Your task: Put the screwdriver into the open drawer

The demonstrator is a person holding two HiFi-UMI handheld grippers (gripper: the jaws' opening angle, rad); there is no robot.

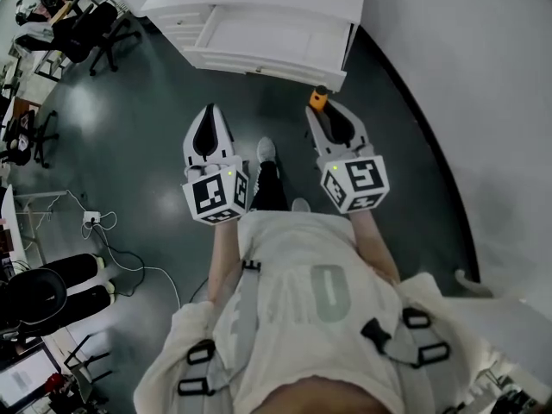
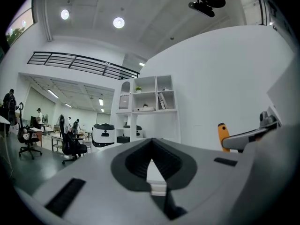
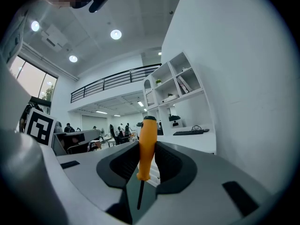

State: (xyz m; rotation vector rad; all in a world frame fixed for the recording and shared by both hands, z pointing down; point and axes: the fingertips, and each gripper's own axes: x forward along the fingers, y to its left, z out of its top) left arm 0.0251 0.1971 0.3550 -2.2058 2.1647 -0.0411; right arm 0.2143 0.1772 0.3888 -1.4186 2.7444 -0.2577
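Right hand-held gripper [image 1: 324, 110] was clamped on the screwdriver [image 3: 147, 146]. The jaws pinched the orange handle low down, so the handle top stood at 12 o'clock and the thin shaft hung toward 6 in the right gripper view. Left hand-held gripper [image 1: 210, 115] was closed on nothing, at 9 o'clock of the right one.

The open drawer [image 1: 259, 65] of the white cabinet sat at 12 o'clock of both grippers in the head view, near but not yet under the tool, so I judged the carry unfinished.

Risks as I read them:
- The grip sat on one narrow band of a smooth handle, so a jolt could swing or slip it.
- The shaft hung below the jaws and could catch the drawer's front wall if I came in too low.
- Letting go short of the rim would drop it on the dark floor [image 1: 155, 136], close to the shoe [image 1: 266, 150].
- An upright drop could bounce the tool out.
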